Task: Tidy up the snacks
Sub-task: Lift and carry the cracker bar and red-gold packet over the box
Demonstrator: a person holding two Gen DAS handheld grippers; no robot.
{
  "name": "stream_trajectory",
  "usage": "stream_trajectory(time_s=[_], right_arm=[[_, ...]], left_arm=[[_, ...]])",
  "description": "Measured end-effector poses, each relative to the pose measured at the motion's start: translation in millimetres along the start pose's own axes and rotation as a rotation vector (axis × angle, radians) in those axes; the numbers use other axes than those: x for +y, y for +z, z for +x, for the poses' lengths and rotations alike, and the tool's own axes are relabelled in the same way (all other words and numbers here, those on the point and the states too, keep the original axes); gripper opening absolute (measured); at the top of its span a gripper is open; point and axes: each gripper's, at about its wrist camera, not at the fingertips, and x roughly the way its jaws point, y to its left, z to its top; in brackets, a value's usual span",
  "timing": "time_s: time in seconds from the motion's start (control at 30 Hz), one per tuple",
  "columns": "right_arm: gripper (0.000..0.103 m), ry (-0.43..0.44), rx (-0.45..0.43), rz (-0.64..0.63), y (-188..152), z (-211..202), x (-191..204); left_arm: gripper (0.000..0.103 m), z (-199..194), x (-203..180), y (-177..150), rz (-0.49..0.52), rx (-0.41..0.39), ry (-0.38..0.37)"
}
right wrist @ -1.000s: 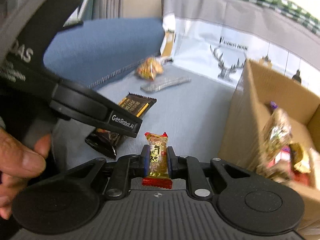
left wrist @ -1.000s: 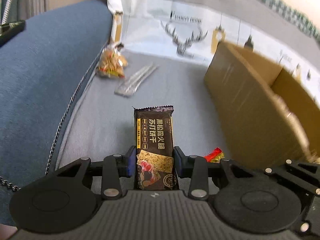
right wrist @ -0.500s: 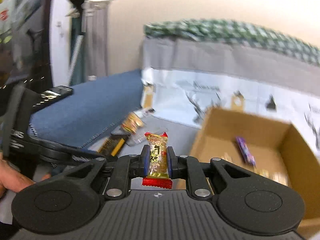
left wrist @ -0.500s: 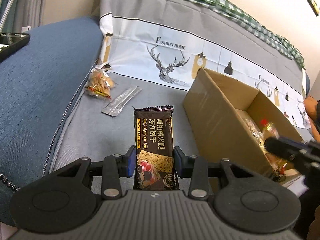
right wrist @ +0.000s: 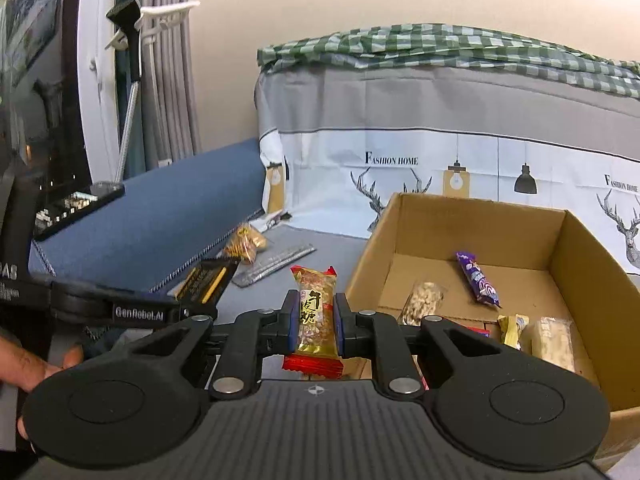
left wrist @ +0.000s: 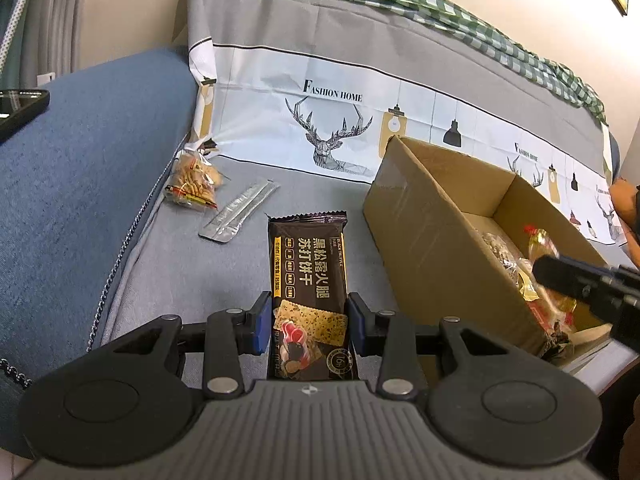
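While jaws clamp glossy cracker packet (left wrist: 308,276), crinkly peanut candy (right wrist: 316,316), matte cardboard box (right wrist: 592,320) seemingly below.

Grey sofa seat (left wrist: 312,188) with snacks and a box on it.
A cardboard box (left wrist: 436,236) sits on the seat toward its right side, close to the deer-print backrest cover (left wrist: 360,92). By the blue armrest (left wrist: 80,168) on the left lie a clear bag of crackers (left wrist: 192,180) near the back corner and, just beside it, a silver sachet (left wrist: 240,210).
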Motion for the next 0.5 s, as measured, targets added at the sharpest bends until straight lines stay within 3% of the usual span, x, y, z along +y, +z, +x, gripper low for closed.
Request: stream_trajectory(time_s=[0.5], right_arm=[[0.018,-0.031,-0.057,0.084,10.4,-0.9,-27.5]], left_arm=[[0.043,-19.7,-8.8,2.1,-0.043,0.047,0.019]])
